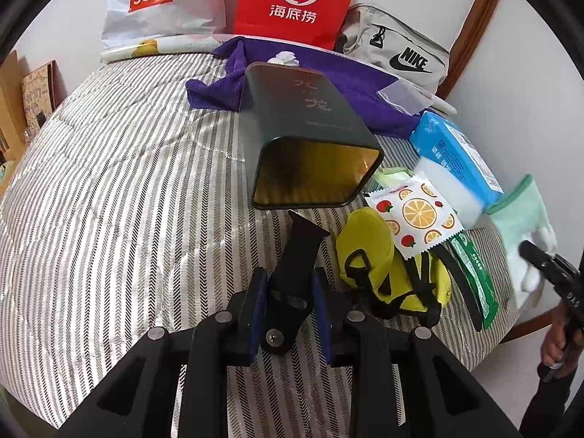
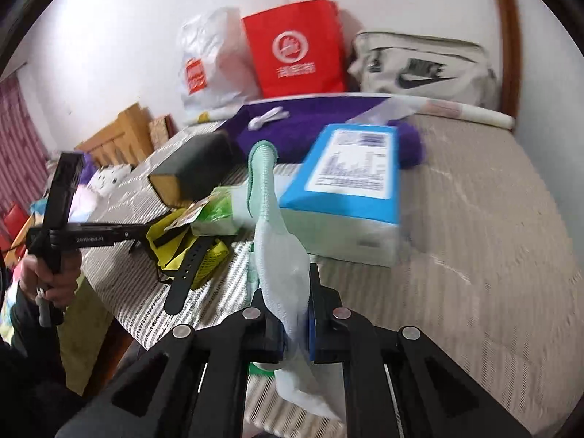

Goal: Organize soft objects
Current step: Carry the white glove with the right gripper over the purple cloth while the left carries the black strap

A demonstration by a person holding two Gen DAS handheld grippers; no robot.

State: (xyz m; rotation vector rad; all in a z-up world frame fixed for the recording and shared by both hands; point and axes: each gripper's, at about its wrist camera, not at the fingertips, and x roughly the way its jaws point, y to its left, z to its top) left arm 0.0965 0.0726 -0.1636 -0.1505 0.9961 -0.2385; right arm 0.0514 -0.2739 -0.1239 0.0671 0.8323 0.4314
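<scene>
We see the bed (image 1: 109, 168) with its striped quilt filling most of both views. Along the wall at the top of the frame stand a white MINISO bag (image 1: 160, 3), a red paper bag (image 1: 295, 0) and a grey Nike bag (image 1: 398, 51). A purple towel (image 1: 350, 84) lies spread below them in the upper centre. A dark green box (image 1: 310, 135) is tilted over the quilt at centre frame in the left wrist view, its gold-lined opening facing the camera. A blue tissue pack (image 2: 346, 189) lies at centre right of the right wrist view. A yellow pouch (image 1: 368, 255) with black straps sits lower right of centre in the left wrist view, with a fruit-print sachet (image 1: 416, 215) resting on it and a green packet (image 1: 474, 273) just beside it.

The left gripper (image 1: 290, 314) occupies the bottom centre of its view; its fingers are clamped on a black strap (image 1: 299, 252), which rises from between the pads.

The right gripper (image 2: 295, 328) occupies the bottom centre of its view; its fingers are pressed together on a pale green glove (image 2: 281, 255), which stands upward from them with its ribbed cuff at centre frame. We see the same glove at the right edge of the left wrist view
</scene>
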